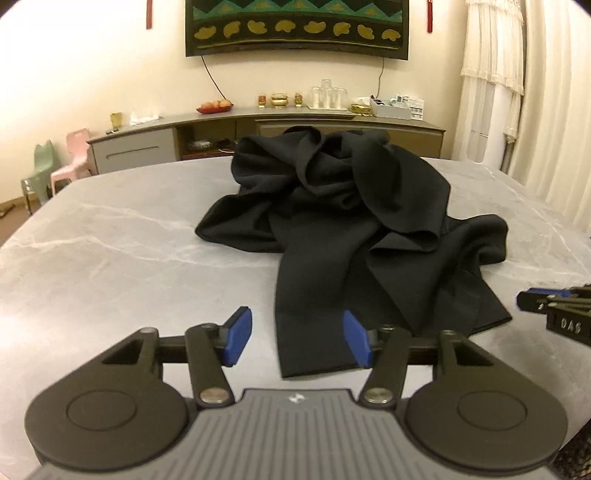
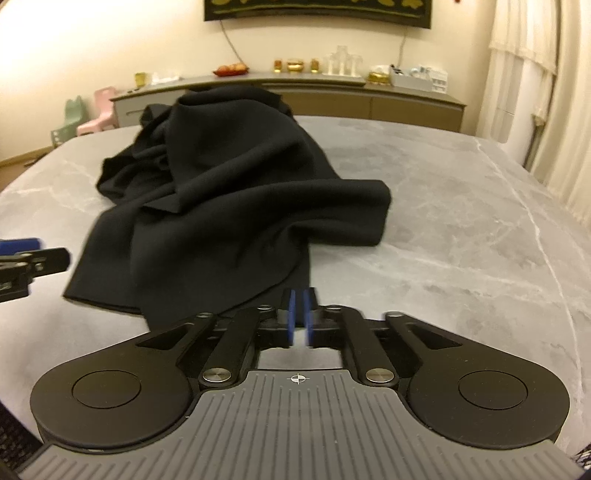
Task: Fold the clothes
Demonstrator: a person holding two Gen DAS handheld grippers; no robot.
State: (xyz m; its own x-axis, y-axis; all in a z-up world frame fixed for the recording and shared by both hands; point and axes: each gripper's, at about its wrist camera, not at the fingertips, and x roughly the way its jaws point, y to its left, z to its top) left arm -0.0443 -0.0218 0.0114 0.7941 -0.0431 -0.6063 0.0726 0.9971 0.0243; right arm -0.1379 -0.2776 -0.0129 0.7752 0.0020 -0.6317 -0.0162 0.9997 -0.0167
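One label, "DAS", shows on the right tongs (image 1: 532,301).

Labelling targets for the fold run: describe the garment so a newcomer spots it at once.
Start at the grey marble-look table in front of the long sideboard. On its middle lies a crumpled black garment, heaped at the far end, with one flat hemmed end running toward the claws. It is the only cloth on the table, and matte black against the pale stone.

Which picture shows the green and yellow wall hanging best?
The left wrist view: the wall hanging shows green zigzags and a row of yellow shapes. The right wrist view shows only its bottom strip at the picture's top edge.
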